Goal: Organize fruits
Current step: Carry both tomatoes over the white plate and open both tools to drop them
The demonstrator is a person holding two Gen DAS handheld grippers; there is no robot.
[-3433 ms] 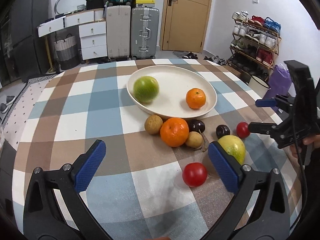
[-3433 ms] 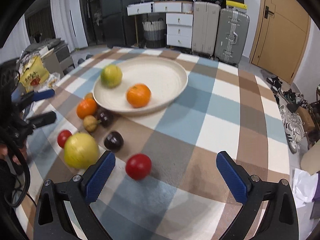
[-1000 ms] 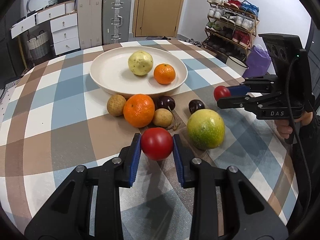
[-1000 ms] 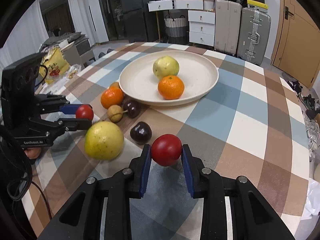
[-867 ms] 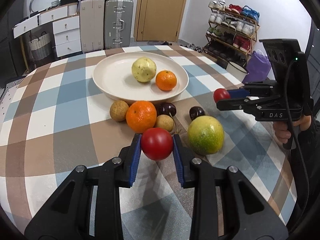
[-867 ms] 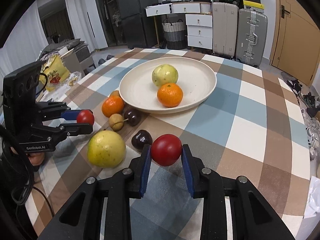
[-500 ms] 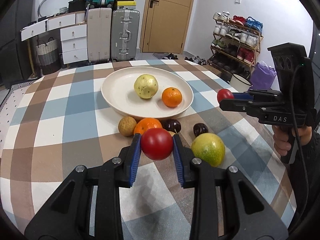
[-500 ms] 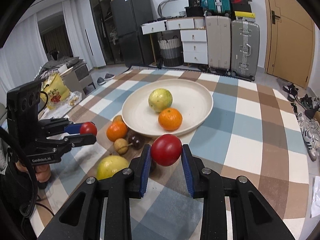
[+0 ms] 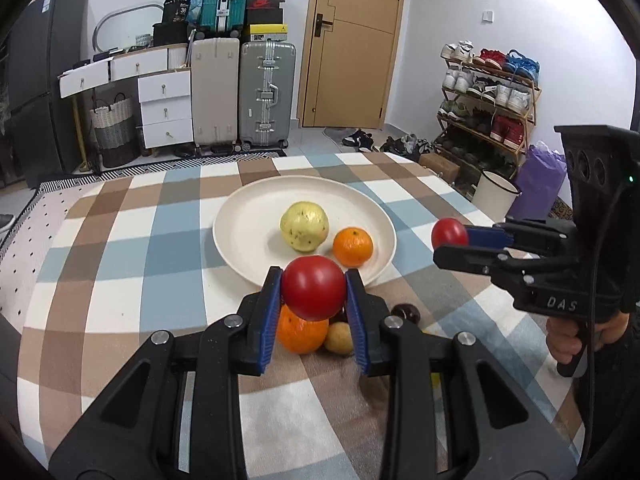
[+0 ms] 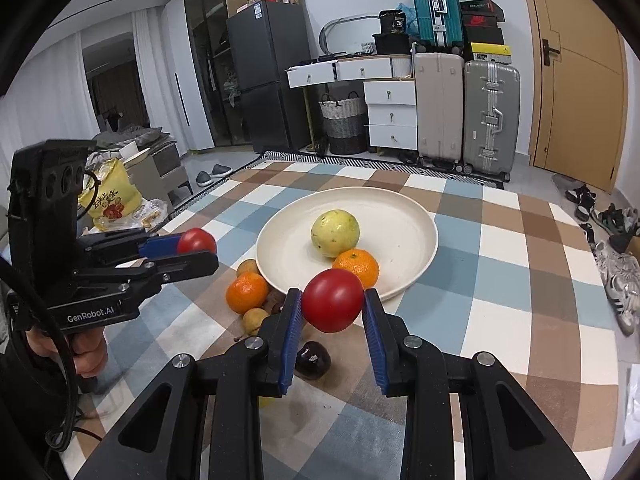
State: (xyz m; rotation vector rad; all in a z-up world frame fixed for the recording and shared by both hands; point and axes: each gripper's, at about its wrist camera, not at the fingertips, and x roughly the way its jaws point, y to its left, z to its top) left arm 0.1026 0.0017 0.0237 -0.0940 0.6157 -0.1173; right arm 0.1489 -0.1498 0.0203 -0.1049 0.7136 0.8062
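Observation:
My left gripper [image 9: 313, 280] is shut on a red tomato [image 9: 313, 290], lifted clear of the checked tablecloth. The right gripper [image 10: 333, 296] is shut on a second red tomato [image 10: 333, 302], also off the table. Each gripper shows in the other's view, side on: the right gripper [image 9: 444, 240] and the left gripper [image 10: 200, 246]. Ahead lies a cream plate [image 9: 240, 220] with a yellow-green fruit [image 9: 305, 226] and a mandarin [image 9: 353, 246] in it. In front of the plate lie an orange [image 10: 247, 292], small brown fruits [image 10: 255, 320] and a dark plum [image 10: 313, 360].
A person's hand [image 9: 564, 340] grips the right tool's handle. The table edge drops to the floor beyond the plate. Suitcases [image 9: 266, 94] and white drawers stand by the far wall, and a shoe rack [image 9: 488, 96] to the right. A yellow bag [image 10: 110, 198] sits left of the table.
Both grippers stood open over the fruit at first; each has since shut on a red tomato. Over the last second both rose with their tomatoes, tilting up toward the room.

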